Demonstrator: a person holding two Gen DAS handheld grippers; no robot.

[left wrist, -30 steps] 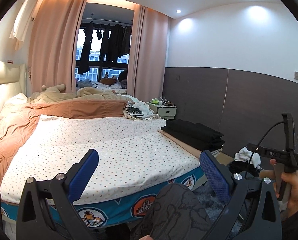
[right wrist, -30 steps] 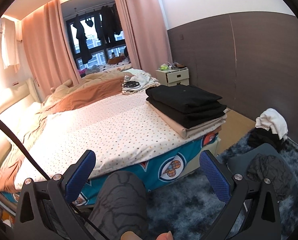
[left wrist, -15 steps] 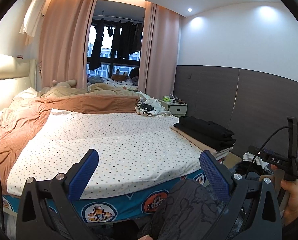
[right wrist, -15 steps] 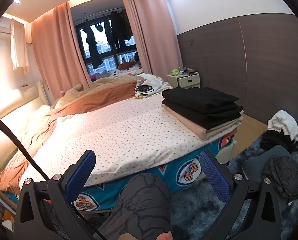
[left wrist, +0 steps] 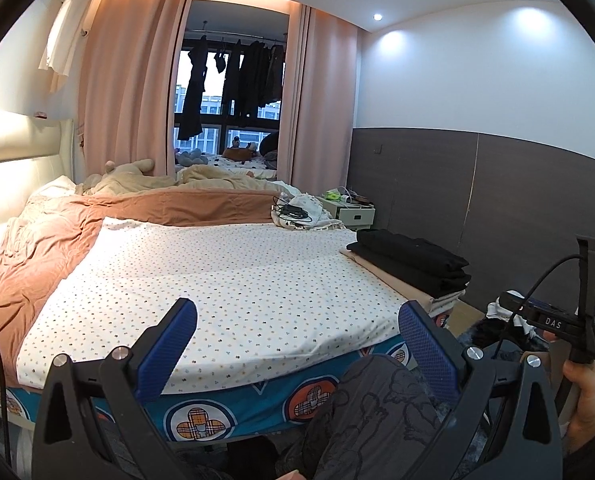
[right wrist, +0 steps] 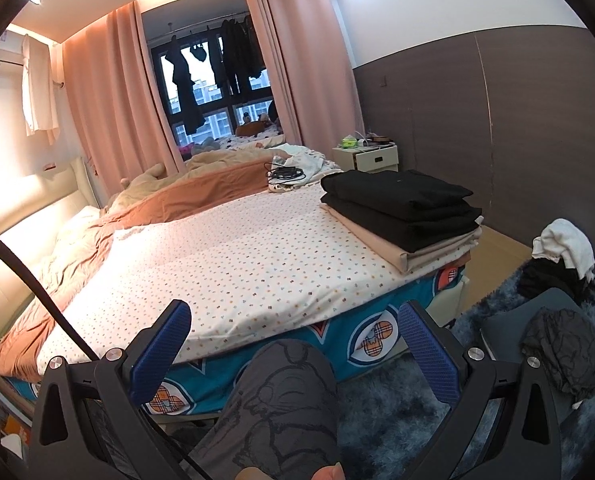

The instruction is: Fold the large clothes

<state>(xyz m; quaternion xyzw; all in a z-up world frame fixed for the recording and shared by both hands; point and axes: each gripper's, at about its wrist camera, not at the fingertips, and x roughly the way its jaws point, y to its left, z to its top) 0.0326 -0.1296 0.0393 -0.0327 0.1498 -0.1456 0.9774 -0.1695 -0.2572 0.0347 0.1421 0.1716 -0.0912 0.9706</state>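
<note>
A big bed (left wrist: 237, 280) is covered by a dotted sheet (right wrist: 233, 264). An orange blanket (left wrist: 57, 240) is bunched at its far side. Pink curtains (left wrist: 125, 80) are hung by the window (left wrist: 229, 92). A small nightstand (right wrist: 375, 157) is seen near the wall.

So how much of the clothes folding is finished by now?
Some looks done: a folded stack, black pieces on beige, sits at the bed corner. Nothing is in hand: the left gripper and right gripper are both open and empty. Likely left: a loose heap of white and black clothes on the floor beside the bed.
</note>
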